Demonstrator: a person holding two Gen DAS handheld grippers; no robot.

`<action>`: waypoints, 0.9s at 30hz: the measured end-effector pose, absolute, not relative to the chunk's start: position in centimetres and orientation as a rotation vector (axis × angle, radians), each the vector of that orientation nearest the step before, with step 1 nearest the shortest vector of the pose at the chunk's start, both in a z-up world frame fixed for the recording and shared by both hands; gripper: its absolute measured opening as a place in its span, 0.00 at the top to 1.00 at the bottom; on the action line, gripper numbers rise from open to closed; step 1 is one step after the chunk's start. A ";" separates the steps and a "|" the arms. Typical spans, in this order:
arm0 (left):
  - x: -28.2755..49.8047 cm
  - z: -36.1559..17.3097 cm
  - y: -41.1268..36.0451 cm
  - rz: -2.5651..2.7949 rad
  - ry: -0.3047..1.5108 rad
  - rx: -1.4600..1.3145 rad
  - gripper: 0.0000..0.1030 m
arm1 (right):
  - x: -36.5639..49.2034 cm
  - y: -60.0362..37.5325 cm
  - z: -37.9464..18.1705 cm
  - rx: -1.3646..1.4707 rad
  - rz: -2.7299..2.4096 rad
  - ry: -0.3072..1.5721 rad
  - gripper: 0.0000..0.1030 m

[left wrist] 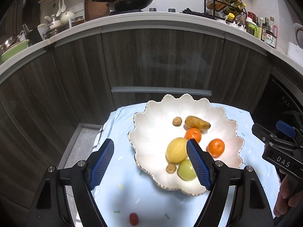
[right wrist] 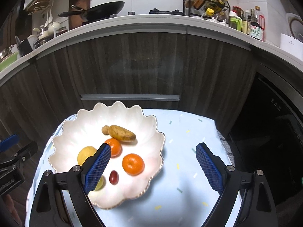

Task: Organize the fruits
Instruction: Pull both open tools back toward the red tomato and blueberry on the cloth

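A white scalloped bowl [left wrist: 151,113] on a blue cloth holds pear, oranges, lemon and more. One red fruit [left wrist: 133,218] lies outside, near the left gripper [left wrist: 150,165]. Both grippers' fingers are released, empty. Likely next: lower and grasp that fruit.

Dark wood cabinets [left wrist: 151,56] stand under a pale cluttered counter [left wrist: 161,18].

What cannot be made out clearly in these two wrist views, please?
- Round green fruit: half covered by a blue-padded jaw in the left wrist view, nearly all hidden by one in the right.
- Small red fruit on the light blue cloth: blurred near the bottom edge, left wrist view.
- Small brown round fruit near the white scalloped plate's front rim: hidden by a jaw in the right wrist view.
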State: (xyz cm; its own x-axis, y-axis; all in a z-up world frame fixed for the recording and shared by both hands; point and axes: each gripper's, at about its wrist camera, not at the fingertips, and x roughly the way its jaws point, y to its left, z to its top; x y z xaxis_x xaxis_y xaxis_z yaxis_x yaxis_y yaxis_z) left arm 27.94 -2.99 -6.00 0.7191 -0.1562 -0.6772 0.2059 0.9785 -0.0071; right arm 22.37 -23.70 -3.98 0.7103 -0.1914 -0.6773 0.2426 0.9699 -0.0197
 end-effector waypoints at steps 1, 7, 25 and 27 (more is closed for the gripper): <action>27.6 -5.9 -2.9 -0.201 0.743 0.069 0.24 | 22.0 -23.7 -3.9 0.074 -0.243 0.744 0.11; 25.2 -5.2 -2.2 -0.199 0.742 0.067 0.24 | 19.8 -23.3 -3.4 0.075 -0.244 0.748 0.11; 20.5 -7.6 -0.1 -0.200 0.794 0.097 0.24 | 14.1 -21.2 -5.4 0.103 -0.293 0.789 0.11; 20.4 -8.1 0.2 -0.198 0.802 0.100 0.24 | 13.9 -20.9 -5.8 0.102 -0.291 0.799 0.11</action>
State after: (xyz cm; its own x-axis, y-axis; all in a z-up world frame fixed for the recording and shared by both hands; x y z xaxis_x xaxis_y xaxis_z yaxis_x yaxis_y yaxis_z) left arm 20.35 0.15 -8.11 0.6779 -0.1381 -0.7221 0.2139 0.9767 0.0140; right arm 13.91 -20.91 -5.79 0.6600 -0.2185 -0.7188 0.2954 0.9552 -0.0191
